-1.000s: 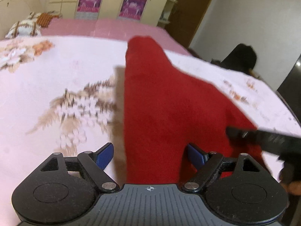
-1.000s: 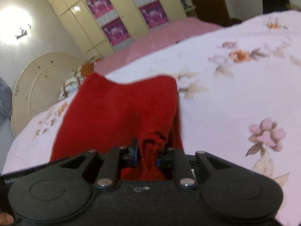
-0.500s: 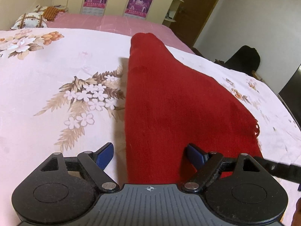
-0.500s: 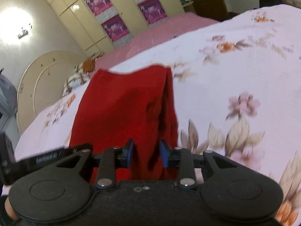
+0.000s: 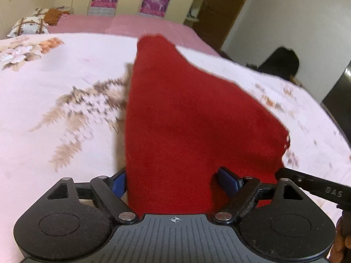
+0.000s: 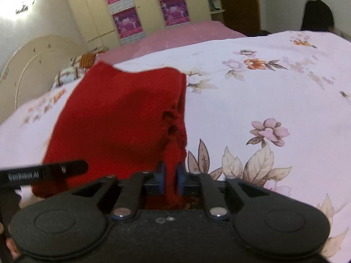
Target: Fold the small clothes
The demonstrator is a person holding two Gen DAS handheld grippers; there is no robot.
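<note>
A red knitted cloth (image 5: 186, 114) lies spread on the floral bedsheet (image 5: 54, 87), narrowing toward its far end. My left gripper (image 5: 173, 182) is open wide at the cloth's near edge, and the red fabric runs between its blue pads (image 5: 228, 182) without being pinched. In the right wrist view the same red cloth (image 6: 122, 114) has a frayed right edge bunched up. My right gripper (image 6: 170, 175) is closing on that bunched edge, and its blue pads press the fabric. The right gripper's finger (image 5: 318, 188) shows at the lower right of the left wrist view.
The bedsheet (image 6: 263, 87) stretches wide to the right of the cloth. Beyond it lie a pink blanket (image 5: 120, 24), pillows (image 5: 28, 25), a cream headboard (image 6: 28, 65) and cupboards with pink posters (image 5: 153, 0). A dark shape (image 6: 316, 15) sits past the bed's far right edge.
The right jaws widened around the cloth's edge half a second ago and have narrowed onto it again. The right gripper shifted and rolled a little; the left one stayed put.
</note>
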